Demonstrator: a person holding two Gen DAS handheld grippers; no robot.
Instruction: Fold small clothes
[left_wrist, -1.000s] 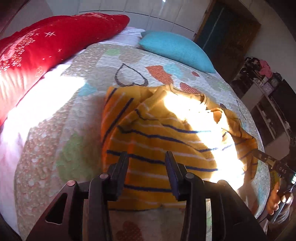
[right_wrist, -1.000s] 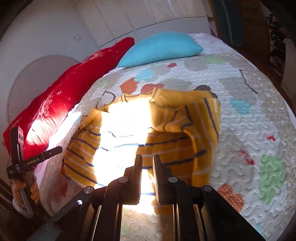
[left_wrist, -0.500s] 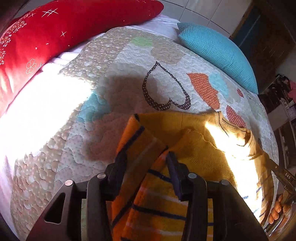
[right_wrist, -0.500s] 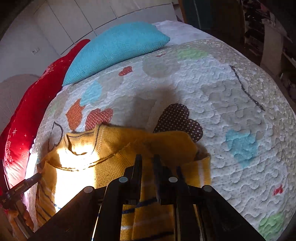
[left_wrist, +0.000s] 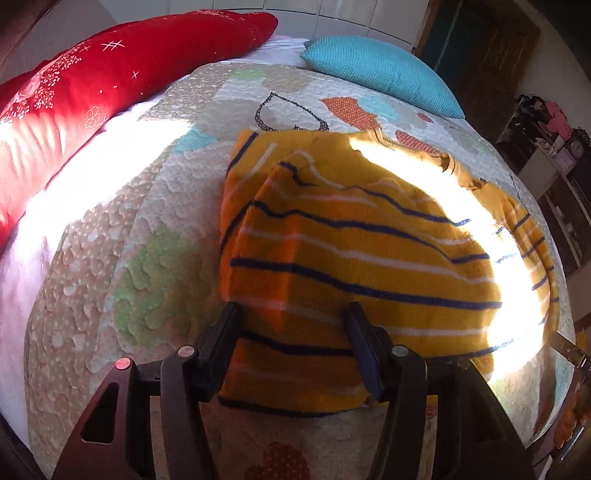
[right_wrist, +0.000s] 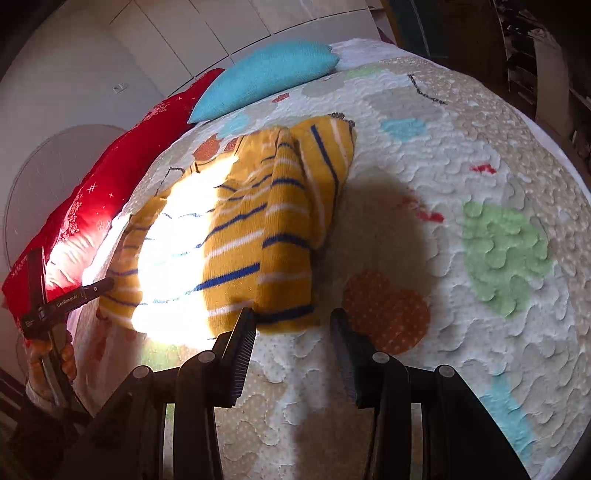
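Note:
A small yellow sweater with navy and white stripes (left_wrist: 354, 258) lies folded on the quilted bedspread (left_wrist: 155, 273), its sleeves turned in over the body. It also shows in the right wrist view (right_wrist: 258, 229). My left gripper (left_wrist: 291, 314) is open, its fingers straddling the sweater's near edge just above the fabric. My right gripper (right_wrist: 291, 317) is open and empty, just short of the sweater's near right corner. Bright sunlight washes out part of the sweater.
A red pillow (left_wrist: 92, 74) and a teal pillow (left_wrist: 384, 70) lie at the head of the bed. Shelves with clutter (left_wrist: 546, 122) stand to the right of the bed. The other gripper and the hand holding it show at the left edge (right_wrist: 51, 310).
Both grippers carried sweater fabric toward the pillows, then pulled back toward the near edge. Both have let go and opened; the right was shut before. The sweater lies folded over.

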